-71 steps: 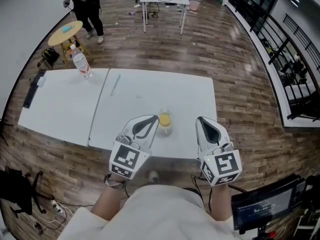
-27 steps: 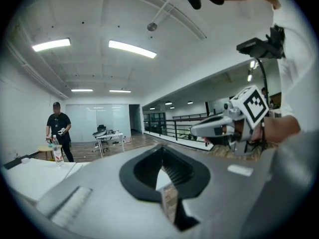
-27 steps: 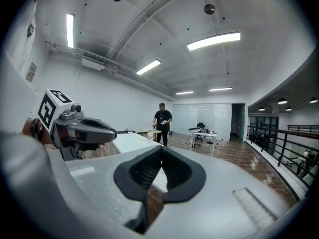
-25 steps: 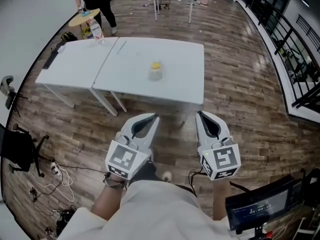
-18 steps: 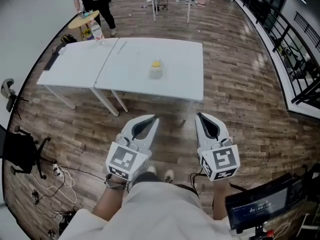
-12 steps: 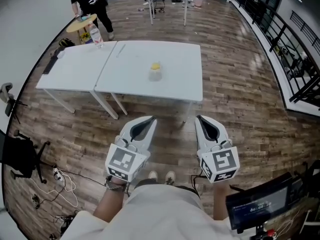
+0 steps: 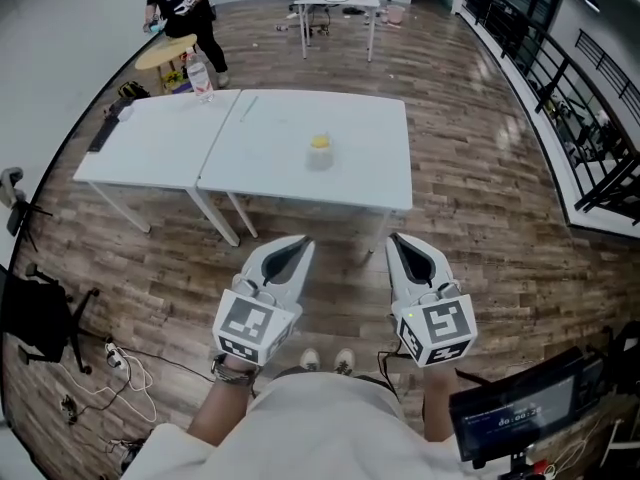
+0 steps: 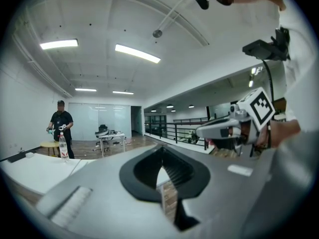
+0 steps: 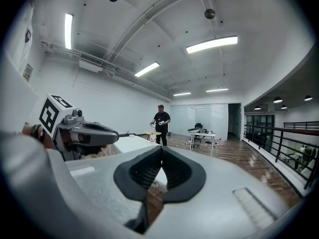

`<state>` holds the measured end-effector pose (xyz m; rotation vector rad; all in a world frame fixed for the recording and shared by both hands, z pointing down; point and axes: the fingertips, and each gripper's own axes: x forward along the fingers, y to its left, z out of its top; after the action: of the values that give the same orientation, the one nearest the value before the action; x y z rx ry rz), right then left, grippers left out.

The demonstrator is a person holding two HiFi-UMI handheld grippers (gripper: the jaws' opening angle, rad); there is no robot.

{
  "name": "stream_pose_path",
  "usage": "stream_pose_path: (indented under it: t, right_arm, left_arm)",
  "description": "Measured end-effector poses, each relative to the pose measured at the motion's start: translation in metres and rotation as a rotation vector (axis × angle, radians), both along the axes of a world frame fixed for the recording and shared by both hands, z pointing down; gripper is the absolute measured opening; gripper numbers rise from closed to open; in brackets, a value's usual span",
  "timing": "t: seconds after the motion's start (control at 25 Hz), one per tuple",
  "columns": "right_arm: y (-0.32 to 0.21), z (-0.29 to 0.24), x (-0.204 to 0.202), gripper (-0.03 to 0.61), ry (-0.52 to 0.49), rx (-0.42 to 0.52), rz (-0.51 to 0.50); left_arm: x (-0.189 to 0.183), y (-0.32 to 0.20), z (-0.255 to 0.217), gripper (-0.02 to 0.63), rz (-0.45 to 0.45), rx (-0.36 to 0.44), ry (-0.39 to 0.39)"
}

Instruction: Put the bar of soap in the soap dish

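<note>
The yellow bar of soap (image 7: pixel 320 141) sits out on the white table (image 7: pixel 270 158), right on top of the clear soap dish (image 7: pixel 320 158), though it's too small to say how deep it lies. Well back from it, over the wooden floor (image 7: pixel 480 198), the left gripper (image 7: pixel 299 241) and right gripper (image 7: pixel 394 238) hang side by side, both with jaws pressed together and nothing between them. A water bottle (image 7: pixel 200 76) stands at the table's far corner, with a person (image 7: pixel 182 3) beyond it.
</note>
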<state>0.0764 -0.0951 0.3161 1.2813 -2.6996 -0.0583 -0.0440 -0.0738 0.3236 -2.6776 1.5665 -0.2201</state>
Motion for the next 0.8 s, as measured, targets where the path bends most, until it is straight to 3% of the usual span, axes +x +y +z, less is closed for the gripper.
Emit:
stream_pose_path:
  t: [0.2, 0.8]
  right_arm:
    - [0.009, 0.007, -0.001, 0.003, 0.015, -0.021, 0.033]
    - [0.038, 0.03, -0.021, 0.003, 0.023, -0.076, 0.06]
  left_arm:
    - [-0.003, 0.01, 0.016, 0.008, 0.041, -0.018, -0.015]
    - [-0.026, 0.034, 0.046, 0.008, 0.054, -0.079, -0.019]
